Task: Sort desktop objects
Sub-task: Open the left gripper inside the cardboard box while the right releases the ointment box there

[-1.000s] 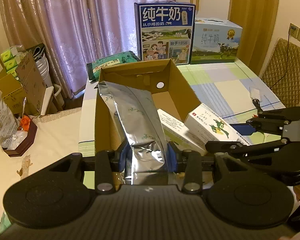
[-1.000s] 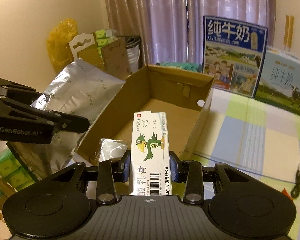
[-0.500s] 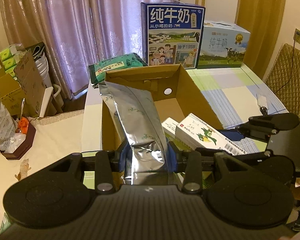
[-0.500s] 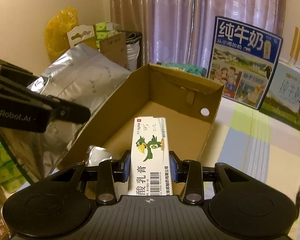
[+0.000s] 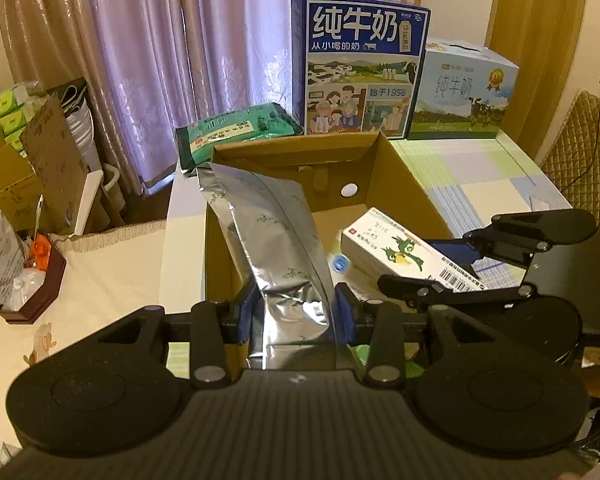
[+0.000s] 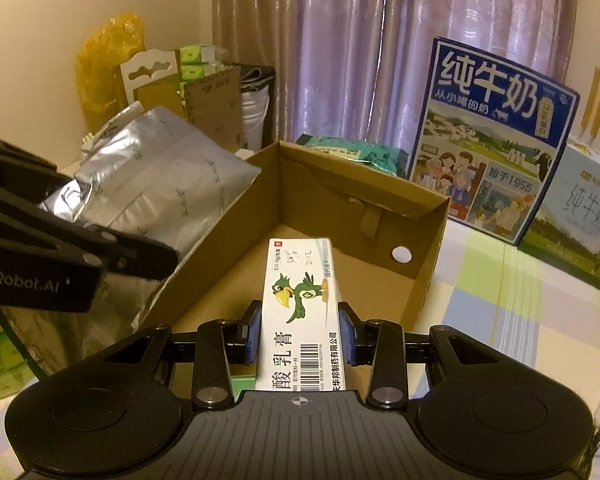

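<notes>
An open cardboard box (image 5: 396,176) stands on the table. My left gripper (image 5: 296,312) is shut on the lower end of a silver foil pouch (image 5: 276,232), which leans over the box's left side. My right gripper (image 6: 300,332) is shut on a white ointment carton with a green bird (image 6: 300,288), held above the box floor (image 6: 244,280). The left wrist view shows that carton (image 5: 396,248) inside the box's right half, with the right gripper (image 5: 420,264) around it. From the right wrist view, the pouch (image 6: 160,192) and left gripper (image 6: 100,248) sit at the left.
A blue milk case (image 5: 364,68) and a pale one (image 5: 460,92) stand behind the box, with a green packet (image 5: 236,132) at its back left. The checked tablecloth (image 5: 480,176) stretches right toward a quilted chair (image 5: 580,160). Cartons and bags crowd the floor at left (image 5: 40,152).
My right gripper has carried the ointment carton forward and left, over the box floor. The left gripper still holds the pouch over the box's left side, with its view shifted slightly.
</notes>
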Available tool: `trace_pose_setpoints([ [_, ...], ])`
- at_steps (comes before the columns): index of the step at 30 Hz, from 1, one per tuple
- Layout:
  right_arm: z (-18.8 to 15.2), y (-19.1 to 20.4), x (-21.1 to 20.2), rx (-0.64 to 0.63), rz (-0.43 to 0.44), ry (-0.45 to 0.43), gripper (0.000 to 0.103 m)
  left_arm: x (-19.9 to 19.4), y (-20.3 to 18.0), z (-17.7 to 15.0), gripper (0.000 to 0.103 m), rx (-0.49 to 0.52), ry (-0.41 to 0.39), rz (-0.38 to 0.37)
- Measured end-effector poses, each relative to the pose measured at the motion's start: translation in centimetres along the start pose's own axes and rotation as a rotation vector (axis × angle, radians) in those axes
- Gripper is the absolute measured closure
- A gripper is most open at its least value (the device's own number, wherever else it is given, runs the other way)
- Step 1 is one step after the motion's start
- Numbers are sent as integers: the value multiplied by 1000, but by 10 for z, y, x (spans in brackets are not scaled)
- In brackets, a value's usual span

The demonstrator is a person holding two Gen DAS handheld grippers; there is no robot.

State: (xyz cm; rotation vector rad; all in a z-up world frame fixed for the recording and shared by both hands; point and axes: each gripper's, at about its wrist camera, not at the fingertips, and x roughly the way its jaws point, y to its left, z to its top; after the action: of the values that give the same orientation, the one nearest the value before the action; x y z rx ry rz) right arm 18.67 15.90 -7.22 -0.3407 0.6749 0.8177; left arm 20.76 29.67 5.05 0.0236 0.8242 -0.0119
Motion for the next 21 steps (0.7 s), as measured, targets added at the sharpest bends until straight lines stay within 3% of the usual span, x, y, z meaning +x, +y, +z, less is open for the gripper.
trace_pose_setpoints([
  [13,-11,-10,4,42,29,11,67,27,1,-5,67,-27,26,-11],
  [21,-11,-10,2,65,40,14,67,16,5,-3,67,-25,5,8],
])
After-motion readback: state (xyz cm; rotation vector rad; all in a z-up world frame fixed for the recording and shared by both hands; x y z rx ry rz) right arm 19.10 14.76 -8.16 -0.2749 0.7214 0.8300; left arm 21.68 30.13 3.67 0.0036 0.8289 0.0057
